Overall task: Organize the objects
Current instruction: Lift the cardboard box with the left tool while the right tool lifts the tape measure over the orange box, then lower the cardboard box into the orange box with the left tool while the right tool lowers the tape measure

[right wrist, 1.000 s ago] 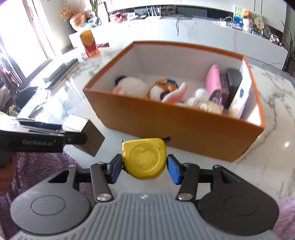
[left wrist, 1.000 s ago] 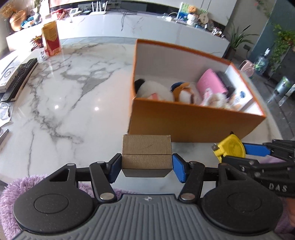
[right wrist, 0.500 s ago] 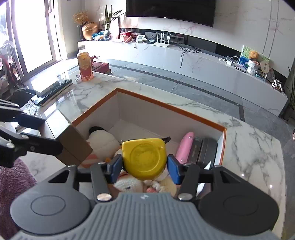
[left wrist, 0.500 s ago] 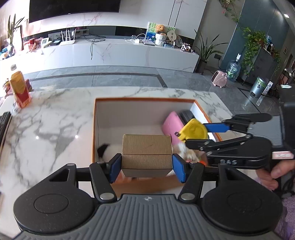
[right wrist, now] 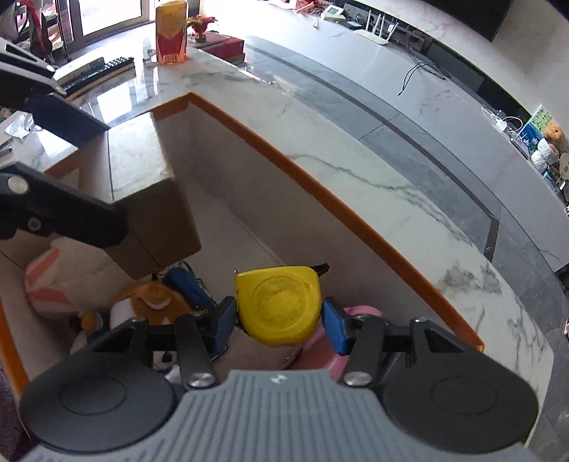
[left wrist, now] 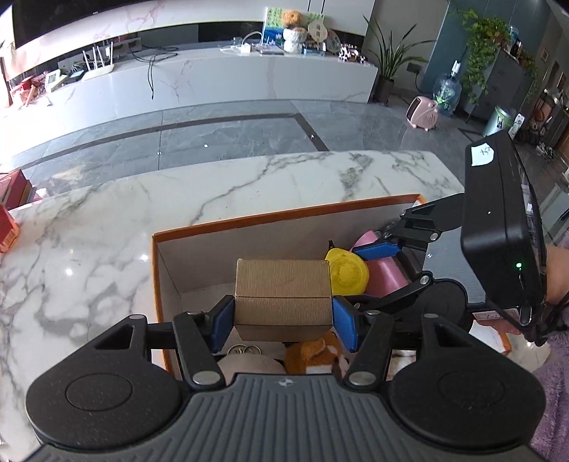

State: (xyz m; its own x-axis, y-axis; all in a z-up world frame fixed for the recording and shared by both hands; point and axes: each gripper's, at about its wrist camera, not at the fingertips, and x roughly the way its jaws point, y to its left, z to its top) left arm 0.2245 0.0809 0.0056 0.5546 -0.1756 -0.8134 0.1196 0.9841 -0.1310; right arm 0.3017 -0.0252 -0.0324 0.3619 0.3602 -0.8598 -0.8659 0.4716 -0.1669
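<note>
Left tongs [left wrist: 283, 316] clamp a brown cardboard box [left wrist: 282, 296] between their blue pads [left wrist: 221, 321], jaws held fairly wide by the box's width; the box hangs above the open orange storage box [left wrist: 284, 216], over its left half. Right tongs [right wrist: 280, 321] grip a yellow tape measure [right wrist: 279, 305] by its two flat sides, jaws roughly half open, and hold it above the same orange storage box [right wrist: 320, 192], over its right half. Inside the storage box, below the brown cardboard box [right wrist: 149, 213], lie a white plush toy [right wrist: 53, 284] and an orange plush toy [right wrist: 149, 302]; a pink item [right wrist: 341, 352] lies below the tape measure. In the left wrist view the right tongs [left wrist: 359, 270] enter from the right of the storage box, tape measure [left wrist: 346, 272] just beside the cardboard box. The storage box stands on a white marble counter [left wrist: 106, 231]. A red-and-yellow carton [right wrist: 171, 32] stands on the counter well apart from the storage box, beyond its far left corner.
</note>
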